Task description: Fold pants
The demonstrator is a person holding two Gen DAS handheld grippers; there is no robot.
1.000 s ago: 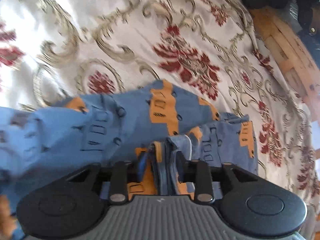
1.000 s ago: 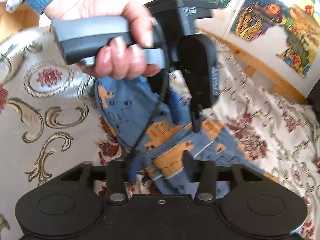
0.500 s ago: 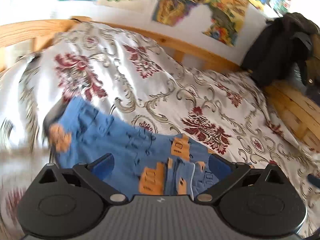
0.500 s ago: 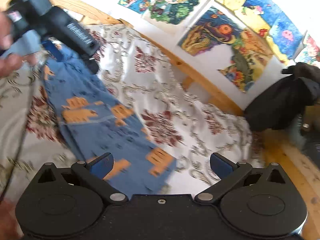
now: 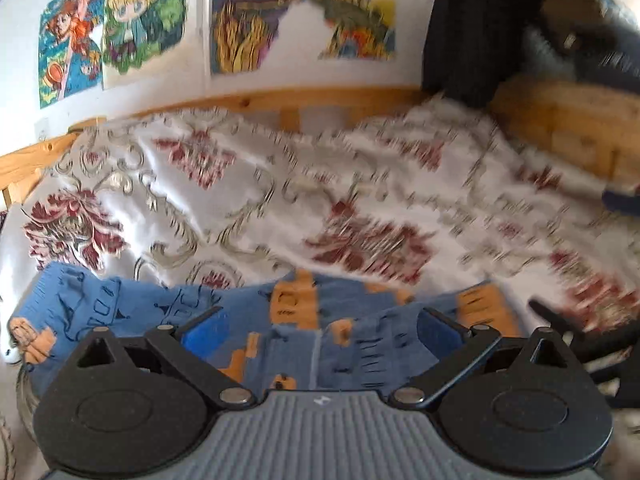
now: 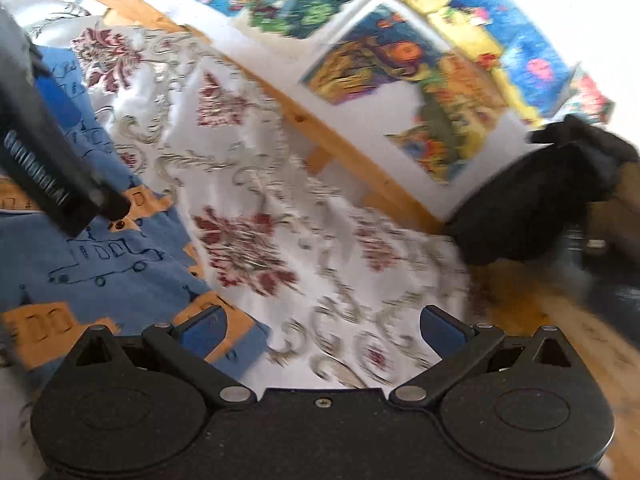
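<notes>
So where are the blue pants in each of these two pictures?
Left wrist view: the pants lie across the bottom, just beyond the open left claw.
Right wrist view: the pants fill the lower left, under the open right claw's left finger.
Shared landmark: the wooden bed rail below the posters.

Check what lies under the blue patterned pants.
The blue patterned pants lie flat on the white floral bedspread, which shows all around them. Whatever sits directly beneath the fabric is covered and cannot be seen.
</notes>
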